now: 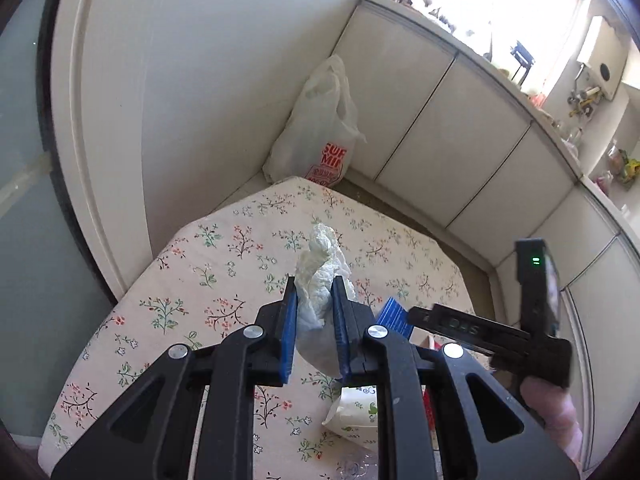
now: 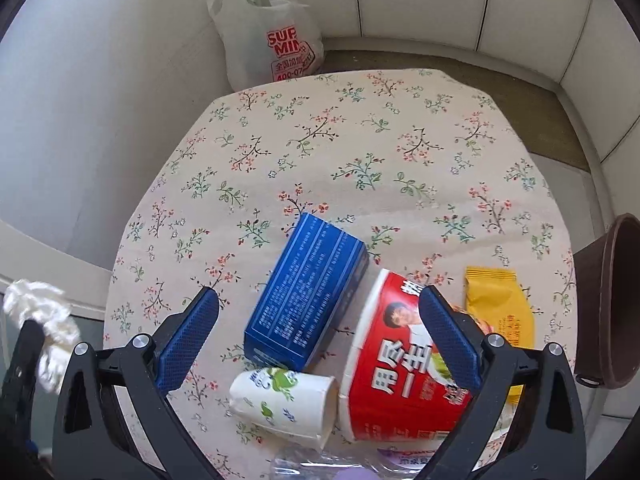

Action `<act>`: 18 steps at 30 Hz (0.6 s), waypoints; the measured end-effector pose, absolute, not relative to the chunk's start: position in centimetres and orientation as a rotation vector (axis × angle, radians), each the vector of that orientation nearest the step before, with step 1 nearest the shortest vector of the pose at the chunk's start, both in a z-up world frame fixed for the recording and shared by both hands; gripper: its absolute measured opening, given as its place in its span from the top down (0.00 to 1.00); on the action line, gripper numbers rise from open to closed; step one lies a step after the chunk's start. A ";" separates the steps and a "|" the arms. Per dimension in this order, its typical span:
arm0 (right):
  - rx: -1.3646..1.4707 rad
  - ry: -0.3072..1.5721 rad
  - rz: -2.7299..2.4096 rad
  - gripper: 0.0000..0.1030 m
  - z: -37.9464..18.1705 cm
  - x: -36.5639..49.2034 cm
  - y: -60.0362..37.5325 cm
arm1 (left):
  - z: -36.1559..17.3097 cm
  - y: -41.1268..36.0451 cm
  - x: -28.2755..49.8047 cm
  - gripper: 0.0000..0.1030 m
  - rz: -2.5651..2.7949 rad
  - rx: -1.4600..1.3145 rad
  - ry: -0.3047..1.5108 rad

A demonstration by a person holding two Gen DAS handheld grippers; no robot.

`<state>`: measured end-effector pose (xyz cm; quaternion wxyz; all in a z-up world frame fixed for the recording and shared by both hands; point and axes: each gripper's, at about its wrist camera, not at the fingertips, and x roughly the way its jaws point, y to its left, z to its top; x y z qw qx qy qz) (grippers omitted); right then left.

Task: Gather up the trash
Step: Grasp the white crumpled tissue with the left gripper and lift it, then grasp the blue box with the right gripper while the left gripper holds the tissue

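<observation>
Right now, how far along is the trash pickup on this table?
Nothing looks binned yet. In hand: the left gripper is shut on the crumpled tissue. Left on the floral tablecloth: blue box, paper cup, red noodle bowl, yellow packet. The right gripper is open above them.

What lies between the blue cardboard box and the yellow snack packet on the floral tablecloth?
In the right wrist view, the red instant noodle bowl lies on its side between the blue cardboard box and the yellow snack packet.
</observation>
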<state>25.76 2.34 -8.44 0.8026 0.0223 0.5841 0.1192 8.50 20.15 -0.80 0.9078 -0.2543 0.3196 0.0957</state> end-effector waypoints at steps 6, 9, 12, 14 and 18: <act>-0.038 1.337 0.123 0.07 -11.1 28.7 5.1 | 0.4 22.1 8.1 0.84 0.171 -0.582 0.621; -0.058 1.378 0.082 0.07 -12.7 29.7 5.5 | 0.8 22.7 7.8 0.83 0.165 -0.602 0.615; -0.079 1.408 0.039 0.07 -14.2 30.2 5.7 | 0.8 22.8 8.0 0.84 0.162 -0.612 0.613; -0.060 1.435 0.040 0.07 -15.1 30.4 5.8 | 0.8 22.9 8.1 0.84 0.155 -0.620 0.616; -0.006 1.475 0.053 0.23 -16.6 30.3 5.4 | 0.5 23.5 8.2 0.83 0.147 -0.641 0.625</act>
